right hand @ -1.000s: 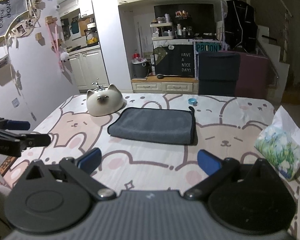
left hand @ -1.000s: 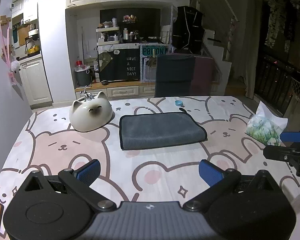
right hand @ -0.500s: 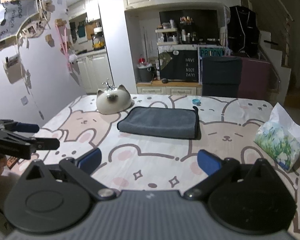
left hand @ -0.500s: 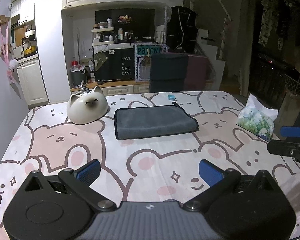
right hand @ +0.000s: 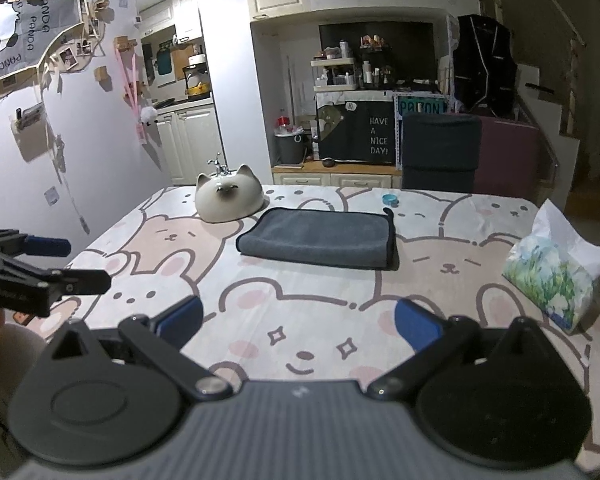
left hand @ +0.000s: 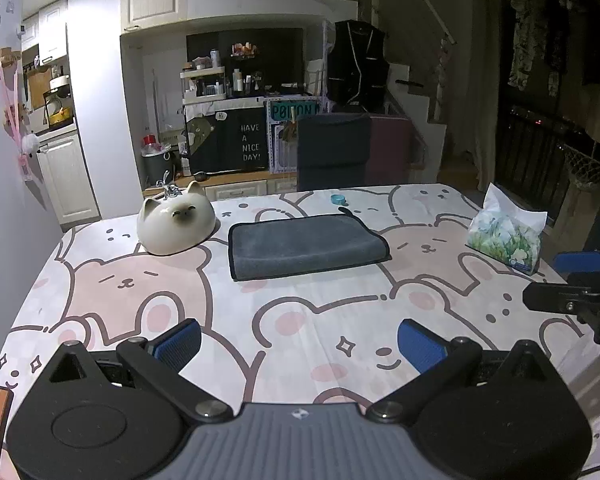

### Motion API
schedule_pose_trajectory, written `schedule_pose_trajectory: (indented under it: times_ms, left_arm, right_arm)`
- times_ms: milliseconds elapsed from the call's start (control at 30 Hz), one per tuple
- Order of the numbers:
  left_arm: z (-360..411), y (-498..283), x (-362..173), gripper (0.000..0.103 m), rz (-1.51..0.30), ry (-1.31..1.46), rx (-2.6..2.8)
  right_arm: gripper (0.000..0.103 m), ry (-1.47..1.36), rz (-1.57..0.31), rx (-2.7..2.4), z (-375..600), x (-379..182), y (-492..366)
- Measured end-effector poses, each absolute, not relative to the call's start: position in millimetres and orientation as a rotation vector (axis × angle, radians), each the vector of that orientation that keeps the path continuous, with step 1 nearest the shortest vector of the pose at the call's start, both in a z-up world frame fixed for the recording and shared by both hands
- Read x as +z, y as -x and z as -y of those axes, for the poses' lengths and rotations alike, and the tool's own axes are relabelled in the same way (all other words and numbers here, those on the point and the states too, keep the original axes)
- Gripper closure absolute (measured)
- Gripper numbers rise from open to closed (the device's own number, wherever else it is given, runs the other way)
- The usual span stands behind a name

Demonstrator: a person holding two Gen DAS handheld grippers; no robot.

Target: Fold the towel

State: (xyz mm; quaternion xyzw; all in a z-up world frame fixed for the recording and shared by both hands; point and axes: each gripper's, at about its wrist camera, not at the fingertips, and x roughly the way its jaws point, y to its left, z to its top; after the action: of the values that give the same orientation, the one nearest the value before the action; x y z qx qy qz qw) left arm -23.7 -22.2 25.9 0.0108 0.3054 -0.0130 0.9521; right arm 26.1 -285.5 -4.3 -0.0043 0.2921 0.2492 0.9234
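A grey towel (left hand: 306, 245) lies folded in a flat rectangle on the far middle of the table; it also shows in the right wrist view (right hand: 320, 238). My left gripper (left hand: 298, 344) is open and empty, held above the near edge of the table, well short of the towel. My right gripper (right hand: 296, 320) is open and empty too, also back near the front edge. Each gripper shows at the side of the other's view: the right one (left hand: 572, 284) and the left one (right hand: 40, 264).
A white cat-shaped ceramic bowl (left hand: 175, 224) sits upside down just left of the towel. A tissue pack (left hand: 506, 236) stands at the right side. A small blue cap (left hand: 338, 199) lies behind the towel. The bear-print tablecloth (left hand: 140, 280) covers the table. A dark chair (left hand: 332, 152) stands behind it.
Both grippers have drawn back and risen away from the towel, so it looks smaller and farther. The towel has not moved. Both stay open.
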Motion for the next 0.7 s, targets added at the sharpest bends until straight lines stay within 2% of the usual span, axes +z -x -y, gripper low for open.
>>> schedule_pose_trajectory:
  times_ms: [700]
  left_arm:
    - [21.8,29.9,24.4,0.0,-0.617,-0.025,-0.033]
  right_arm:
    - [0.001,-0.006,-0.584,0.501,286.9,-6.4,-22.1]
